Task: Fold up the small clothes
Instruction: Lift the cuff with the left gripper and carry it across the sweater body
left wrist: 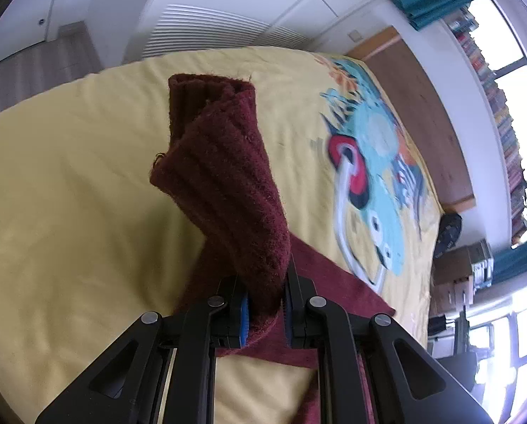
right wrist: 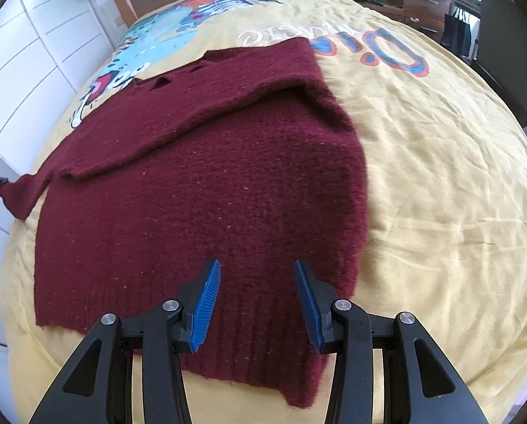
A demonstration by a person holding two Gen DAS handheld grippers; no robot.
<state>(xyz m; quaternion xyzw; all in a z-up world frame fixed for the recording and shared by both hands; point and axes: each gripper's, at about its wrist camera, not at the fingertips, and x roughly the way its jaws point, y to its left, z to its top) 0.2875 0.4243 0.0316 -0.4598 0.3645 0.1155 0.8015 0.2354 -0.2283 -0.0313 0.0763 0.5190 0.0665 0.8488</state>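
left tongs [left wrist: 265, 312] are clenched on the ribbed cuff end of the maroon sweater's sleeve [left wrist: 224, 183], which stands lifted off the yellow duvet [left wrist: 69, 183] and flops forward past the fingers. right tongs [right wrist: 258, 305] are released, jaws parted and empty, hovering above the ribbed hem of the maroon knit sweater [right wrist: 200, 190]. the sweater lies spread on the bed, its right side already laid inward over the body.

judgement: the step in hand is folding the left sleeve across the body. to do it well, the sleeve should be carried over without dragging the body, laid flat and parallel to the hem, while the right tongs could pin the hem to stop the knit creeping.

writing: large blue-and-orange lettering [right wrist: 369, 47] printed on the duvet appears upside down; it cannot be read with confidence. a cartoon figure [left wrist: 373, 183] is printed beside it. no garment label visible.
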